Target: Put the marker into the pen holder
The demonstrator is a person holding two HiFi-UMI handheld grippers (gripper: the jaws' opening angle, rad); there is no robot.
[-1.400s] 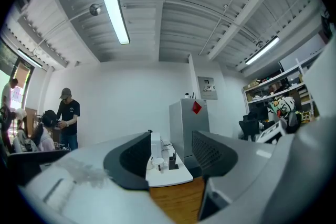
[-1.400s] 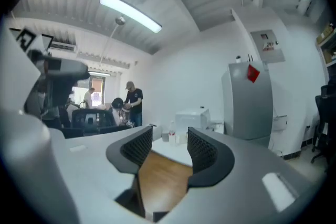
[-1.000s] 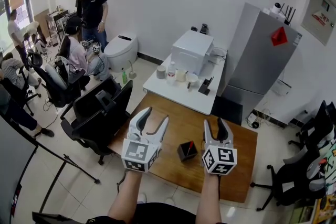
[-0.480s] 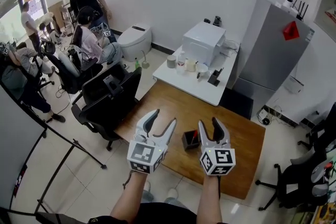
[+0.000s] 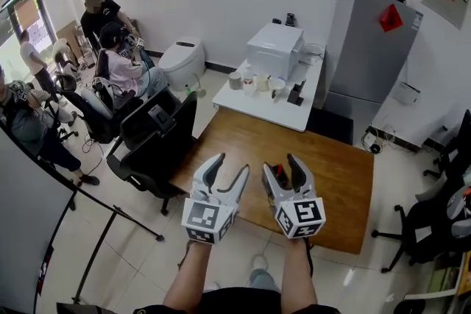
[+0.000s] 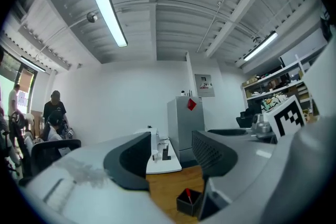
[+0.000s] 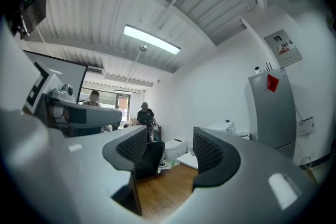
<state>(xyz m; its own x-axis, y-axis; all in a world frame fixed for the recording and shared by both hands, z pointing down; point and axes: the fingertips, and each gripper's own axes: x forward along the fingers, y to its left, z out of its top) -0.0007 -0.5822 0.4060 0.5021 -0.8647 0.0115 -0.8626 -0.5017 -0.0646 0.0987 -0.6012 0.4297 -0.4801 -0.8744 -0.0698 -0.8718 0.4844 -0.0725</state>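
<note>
Marker (image 6: 188, 194), red end up, stands in the black pen holder (image 6: 187, 204) on the wooden surface (image 5: 335, 180), just ahead of both grippers. The left gripper (image 5: 229, 164) has its fingers spread with nothing between them. The right gripper (image 5: 280, 164) has fingers that have just been opening, likewise empty.

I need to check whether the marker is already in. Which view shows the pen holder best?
The left gripper view: the black pen holder stands in clear sight on the wooden table, the red marker sticking out of it. In the head view the right gripper, its empty jaws just opened wider, hides most of it. The right gripper view misses it.
</note>
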